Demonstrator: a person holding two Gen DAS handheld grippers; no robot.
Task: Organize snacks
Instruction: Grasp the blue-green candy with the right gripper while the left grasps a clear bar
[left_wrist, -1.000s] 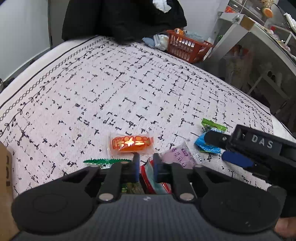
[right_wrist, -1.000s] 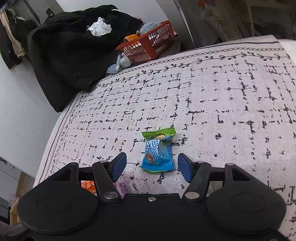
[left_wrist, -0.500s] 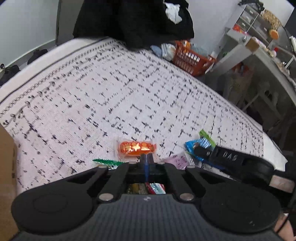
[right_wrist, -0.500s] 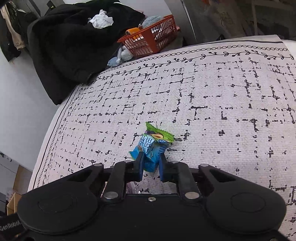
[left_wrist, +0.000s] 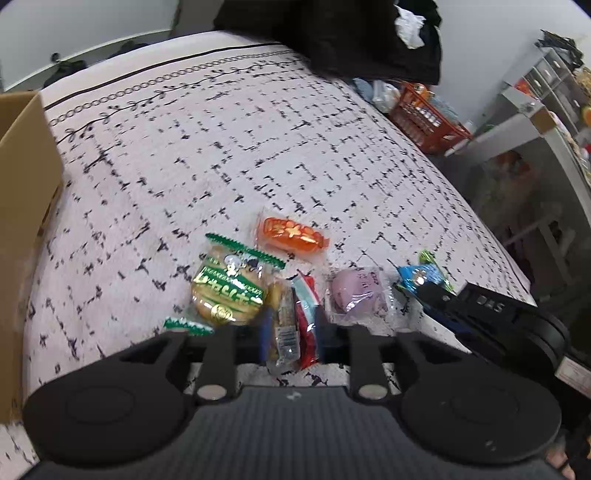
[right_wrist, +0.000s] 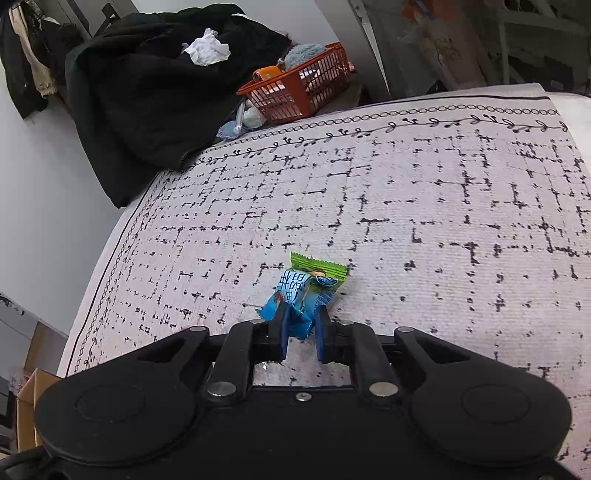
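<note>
We are in the pick-up step on both sides: our right gripper (right_wrist: 301, 334) is clenched on the blue snack packet (right_wrist: 301, 295), whose green end juts past the fingertips, while our left gripper (left_wrist: 291, 332), its jaws having just been opening, has two slim snack packs (left_wrist: 295, 325) standing between its fingers. Next we judge each catch must be carried to the cardboard box (left_wrist: 22, 206) far to the left of the left fingers. Motion blur keeps us from telling whether the left pads press those packs, and the box interior is cut off.
</note>
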